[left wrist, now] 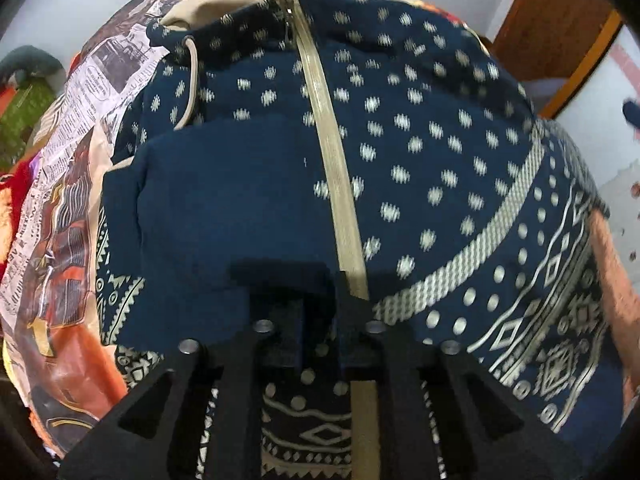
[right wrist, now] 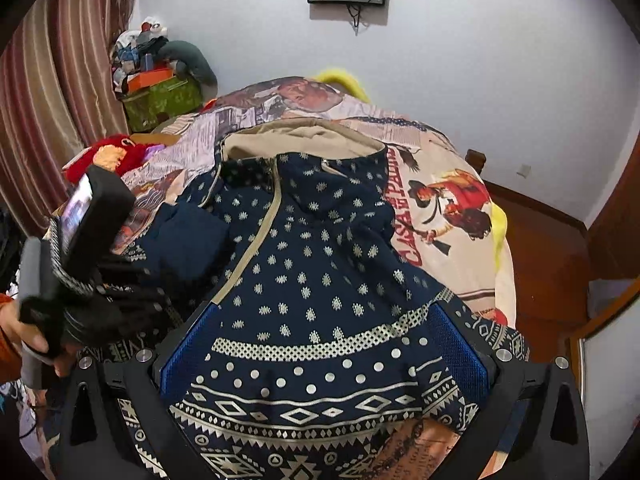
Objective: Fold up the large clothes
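Note:
A navy hooded jacket with cream dots, patterned bands and a tan zipper lies front-up on the bed, hood with beige lining at the far end. It also fills the left wrist view. A plain navy sleeve lies folded across its left side. My left gripper is shut on the sleeve's dark cuff fabric, over the jacket's lower front; it shows in the right wrist view at the left. My right gripper is open, its blue pads wide apart over the jacket's hem.
The bed carries a printed cover with newspaper and cowboy pictures. A red plush and a green box of clutter lie at the far left by a striped curtain. Wooden floor and a door lie right.

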Tool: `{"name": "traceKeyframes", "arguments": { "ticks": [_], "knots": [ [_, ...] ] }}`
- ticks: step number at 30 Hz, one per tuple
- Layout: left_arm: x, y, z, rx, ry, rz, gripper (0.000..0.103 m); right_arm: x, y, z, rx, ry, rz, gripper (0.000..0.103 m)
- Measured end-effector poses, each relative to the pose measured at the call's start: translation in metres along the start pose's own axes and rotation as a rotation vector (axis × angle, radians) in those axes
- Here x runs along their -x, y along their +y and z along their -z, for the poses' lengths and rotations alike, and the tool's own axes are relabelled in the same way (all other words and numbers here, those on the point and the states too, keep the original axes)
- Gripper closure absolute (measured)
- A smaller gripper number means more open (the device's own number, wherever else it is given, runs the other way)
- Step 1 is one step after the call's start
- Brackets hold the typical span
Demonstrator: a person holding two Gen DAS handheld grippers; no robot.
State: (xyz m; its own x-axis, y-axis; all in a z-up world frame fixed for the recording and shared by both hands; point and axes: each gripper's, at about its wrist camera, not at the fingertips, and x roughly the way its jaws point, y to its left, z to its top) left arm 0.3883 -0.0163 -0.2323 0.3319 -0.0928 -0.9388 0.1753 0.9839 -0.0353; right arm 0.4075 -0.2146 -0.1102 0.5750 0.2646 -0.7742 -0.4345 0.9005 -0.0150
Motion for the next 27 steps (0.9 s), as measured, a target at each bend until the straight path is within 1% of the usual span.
{"name": "traceKeyframes", "arguments": {
  "ticks": [2, 4, 7, 9, 11, 12, 14, 16, 19, 22, 24, 26, 27],
  "knots": [
    [0.007, 0.001, 0.007, -0.015, -0.002, -0.007, 0.056, 0.000, 0.003, 0.000, 0.005, 0.001, -0.009, 0.000],
    [0.023, 0.010, 0.018, -0.021, -0.032, -0.016, 0.046, 0.000, 0.010, -0.003, 0.017, 0.001, -0.019, 0.000],
    [0.052, 0.035, 0.035, 0.007, -0.066, -0.028, 0.044, -0.002, 0.025, -0.011, 0.042, -0.006, -0.036, 0.000],
    [0.068, 0.059, 0.044, 0.046, -0.090, -0.047, 0.041, -0.007, 0.039, -0.020, 0.060, -0.006, -0.059, 0.000],
    [0.079, 0.087, 0.053, 0.094, -0.113, -0.081, 0.035, -0.013, 0.053, -0.026, 0.074, 0.002, -0.089, 0.000],
    [0.083, 0.104, 0.061, 0.117, -0.120, -0.105, 0.034, -0.020, 0.065, -0.031, 0.087, 0.015, -0.109, 0.000],
    [0.082, 0.136, 0.072, 0.148, -0.110, -0.168, 0.034, -0.031, 0.083, -0.038, 0.111, 0.036, -0.134, 0.000],
    [0.075, 0.154, 0.081, 0.176, -0.093, -0.203, 0.034, -0.047, 0.107, -0.044, 0.150, 0.063, -0.163, 0.000],
    [0.056, 0.185, 0.099, 0.219, -0.048, -0.197, 0.034, -0.074, 0.142, -0.048, 0.196, 0.123, -0.189, 0.000],
    [0.033, 0.199, 0.107, 0.248, -0.016, -0.173, 0.034, -0.105, 0.176, -0.050, 0.256, 0.177, -0.201, 0.001],
    [0.022, 0.204, 0.110, 0.259, -0.006, -0.148, 0.034, -0.127, 0.196, -0.052, 0.295, 0.206, -0.186, 0.004],
    [0.015, 0.204, 0.110, 0.250, -0.017, -0.125, 0.034, -0.146, 0.212, -0.053, 0.318, 0.236, -0.181, 0.012],
    [0.014, 0.203, 0.110, 0.238, -0.024, -0.120, 0.034, -0.156, 0.220, -0.054, 0.326, 0.251, -0.186, 0.014]
  ]
}}
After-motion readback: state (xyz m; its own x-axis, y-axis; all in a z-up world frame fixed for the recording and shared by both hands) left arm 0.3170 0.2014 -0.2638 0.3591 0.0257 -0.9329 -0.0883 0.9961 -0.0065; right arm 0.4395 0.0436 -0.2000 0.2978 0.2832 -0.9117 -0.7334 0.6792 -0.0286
